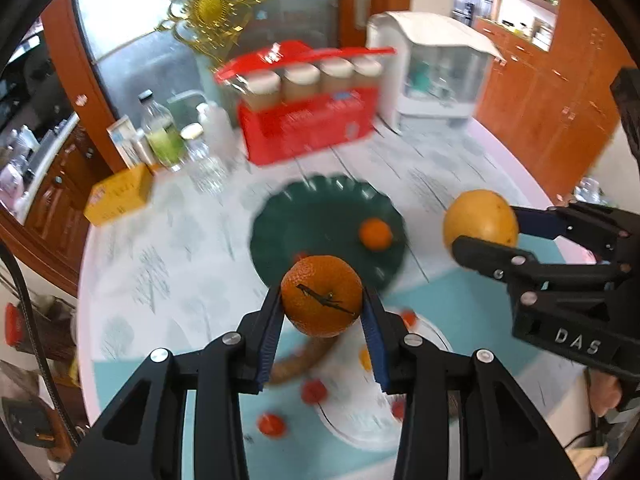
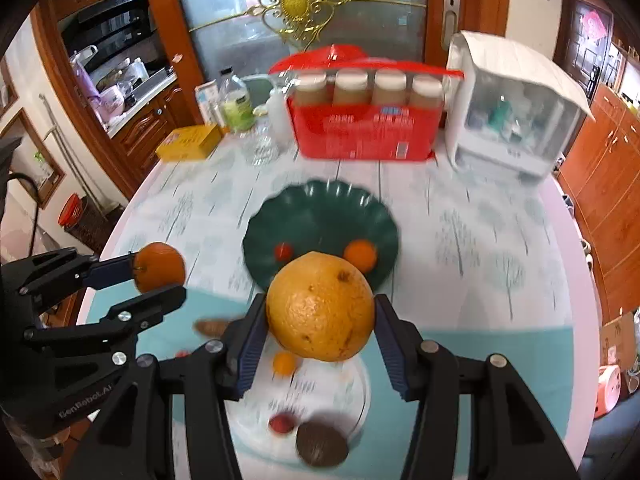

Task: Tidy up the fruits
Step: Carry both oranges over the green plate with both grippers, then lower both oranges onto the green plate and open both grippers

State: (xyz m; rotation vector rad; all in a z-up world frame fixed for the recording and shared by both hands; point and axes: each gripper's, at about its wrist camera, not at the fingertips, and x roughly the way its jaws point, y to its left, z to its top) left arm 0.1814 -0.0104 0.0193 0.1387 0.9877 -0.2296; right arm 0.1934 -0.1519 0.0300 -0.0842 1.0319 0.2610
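Room: kitchen with wooden cabinets [image 2: 608, 184] along the right edge and a frosted glass door [image 2: 248, 28] at top centre.
Table: round table [image 2: 480, 240] under a tree-print cloth fills the middle of both views.
Red carton: red box of jars [image 2: 360, 124] at upper centre, just left of a white cabinet [image 2: 516, 120].
Green plate: scalloped green plate [image 2: 320, 216] at frame centre, holding a small orange [image 2: 361, 255] and a small red fruit [image 2: 283, 251].
White plate: white plate [image 2: 340, 392] at lower centre, with small red and orange fruits and a brown round one on it.
Right gripper: right gripper [image 2: 320, 328] pinches a large yellow-orange citrus [image 2: 320, 306] above the white plate, at lower centre.
Left gripper: left gripper [image 1: 322, 312] clamps an orange with a stem [image 1: 322, 296], raised at lower centre, in front of the green plate's near rim.
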